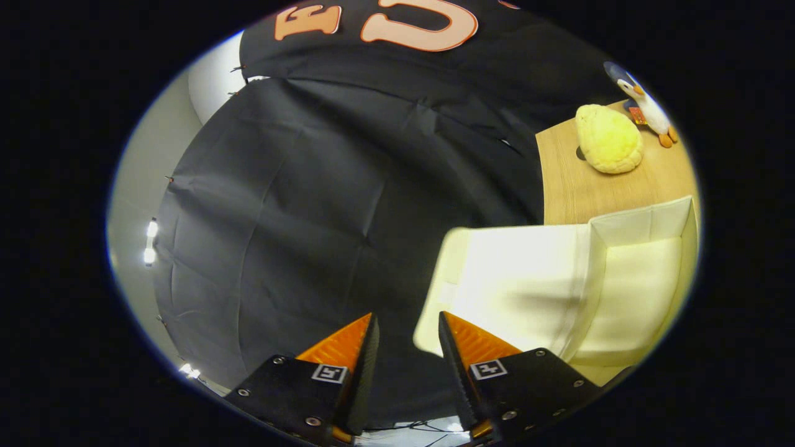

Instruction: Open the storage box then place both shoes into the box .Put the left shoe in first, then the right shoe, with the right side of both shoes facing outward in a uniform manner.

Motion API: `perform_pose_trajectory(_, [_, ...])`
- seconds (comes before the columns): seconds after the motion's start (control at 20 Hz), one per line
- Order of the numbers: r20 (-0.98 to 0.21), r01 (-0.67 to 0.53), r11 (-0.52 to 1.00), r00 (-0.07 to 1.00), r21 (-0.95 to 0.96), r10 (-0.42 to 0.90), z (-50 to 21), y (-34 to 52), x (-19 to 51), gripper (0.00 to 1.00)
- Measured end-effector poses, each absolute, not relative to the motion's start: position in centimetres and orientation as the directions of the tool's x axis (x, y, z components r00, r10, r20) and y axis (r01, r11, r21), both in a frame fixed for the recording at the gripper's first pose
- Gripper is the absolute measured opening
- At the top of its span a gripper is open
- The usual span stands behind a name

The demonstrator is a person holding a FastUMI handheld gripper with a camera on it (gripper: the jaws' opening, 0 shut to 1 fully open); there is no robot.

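Observation:
The cream storage box (640, 292) stands on a wooden table (596, 192) with its inside showing bare. Its lid (509, 279) is swung back and lies wide open beside it. My gripper (407, 315) is open, with nothing between its fingers. The lid's free edge sits just ahead of the right finger (478, 344), partly behind it; I cannot tell if they touch. The left finger (348, 344) points at the black cloth wall beyond the table.
A yellow plush toy (608, 138) and a small penguin toy (646, 105) lie on the table beyond the box. The black cloth wall (310, 205) hangs close behind the lid. A pale wall with small lights (149, 242) shows past the cloth.

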State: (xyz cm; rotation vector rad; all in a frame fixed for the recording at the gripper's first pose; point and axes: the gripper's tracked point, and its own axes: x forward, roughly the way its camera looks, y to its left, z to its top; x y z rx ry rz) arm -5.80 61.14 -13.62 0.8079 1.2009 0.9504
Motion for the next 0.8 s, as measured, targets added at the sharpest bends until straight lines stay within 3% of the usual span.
perform_pose_trajectory(0.1, [-0.401,-0.192,0.420,0.133,0.887,0.906,-13.6,59.1,-4.7,0.66])
perform_pose_trajectory(0.4, [-0.470,-0.229,0.526,0.258,0.819,0.844,-15.7,50.4,-1.9,0.86])
perform_pose_trajectory(0.8, [-0.666,-0.271,0.778,0.406,0.567,0.626,-23.7,35.8,-1.2,0.91])
